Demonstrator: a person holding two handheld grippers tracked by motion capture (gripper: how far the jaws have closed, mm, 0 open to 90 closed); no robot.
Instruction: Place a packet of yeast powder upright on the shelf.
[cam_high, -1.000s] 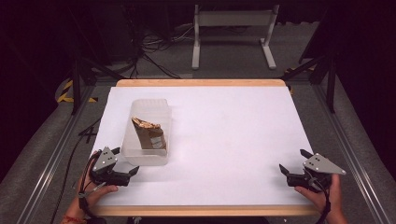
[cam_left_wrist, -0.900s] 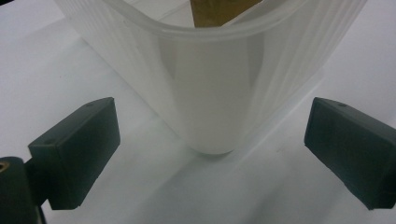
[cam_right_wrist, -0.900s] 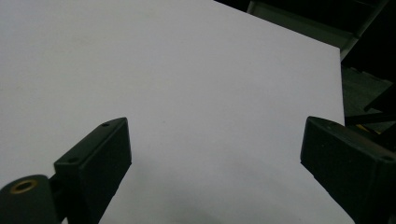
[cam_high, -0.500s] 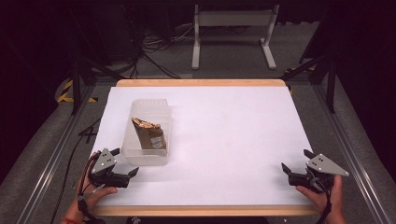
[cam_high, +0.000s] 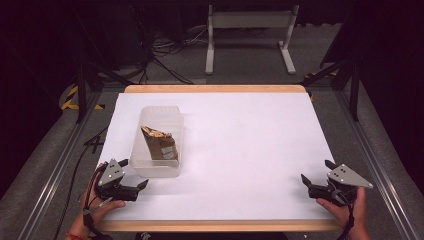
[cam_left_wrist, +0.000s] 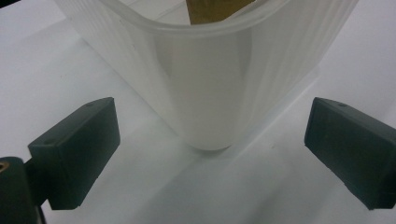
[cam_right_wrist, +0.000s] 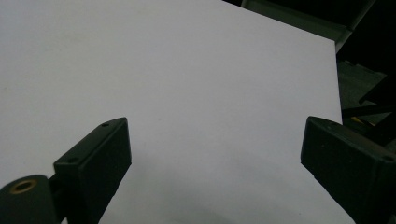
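One translucent plastic container stands on the left half of the white table, its long side running away from the person. Inside it leans a brown paper packet with a crumpled golden top, tilted toward the far end of the tub. In the left gripper view the container's rounded near corner fills the upper middle, ribbed walls either side, with a strip of the brown packet showing over the rim.

Just beside that near corner, toward the table's front left, the left gripper rests in the person's left hand, its jaws spread wide and aimed at the container, touching nothing. In its own view the two black jaws sit well apart with the tub's corner between and beyond them.

Far across at the front right edge, the right gripper is held in the right hand, jaws likewise wide apart, with bare white tabletop ahead of them in the right gripper view.

Beyond the table's far wooden edge stands a pale metal frame on a grey floor strewn with cables.
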